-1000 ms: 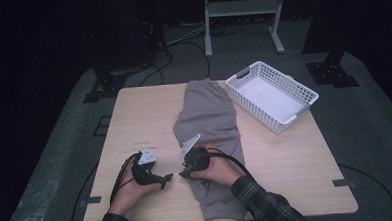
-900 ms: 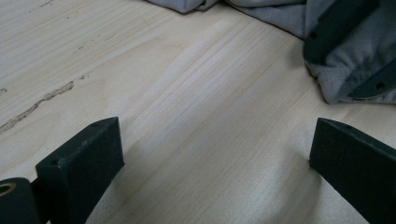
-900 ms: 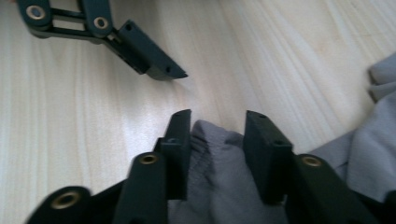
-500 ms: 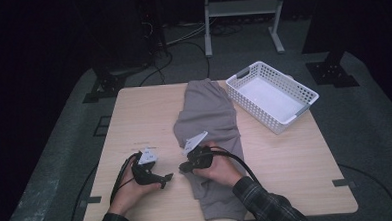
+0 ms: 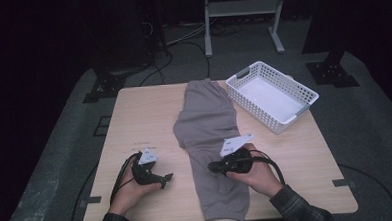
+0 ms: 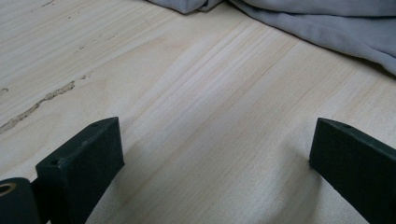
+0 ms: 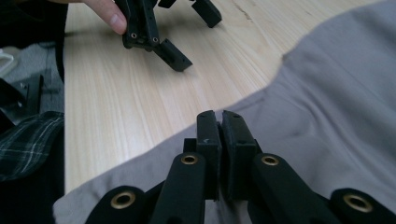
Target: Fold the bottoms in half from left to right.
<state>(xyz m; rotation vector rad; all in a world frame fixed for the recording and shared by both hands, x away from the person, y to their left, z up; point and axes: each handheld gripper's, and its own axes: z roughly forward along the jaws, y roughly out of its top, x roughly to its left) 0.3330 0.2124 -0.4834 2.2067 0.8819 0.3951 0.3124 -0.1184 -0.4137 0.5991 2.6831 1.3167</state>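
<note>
The grey trousers point(image 5: 211, 140) lie lengthwise down the middle of the tabletop point(image 5: 134, 123), from the far edge to the near edge. The fabric is a plain, soft grey knit with shallow creases; a fold bulges toward the left about halfway along. The near end reaches the tabletop's front edge. In the right gripper view the cloth point(image 7: 327, 116) covers the right and lower area, its edge curving across bare wood.

The right hand-held gripper point(image 5: 212, 166) is over the near part of the trousers, jaws pressed together; whether any fabric is pinched between them cannot be told. The left hand-held gripper point(image 5: 168, 178) rests on bare wood just left of the trousers, jaws spread. A white slatted basket point(image 5: 303, 92) stands at the far right, just beside the trousers.
</note>
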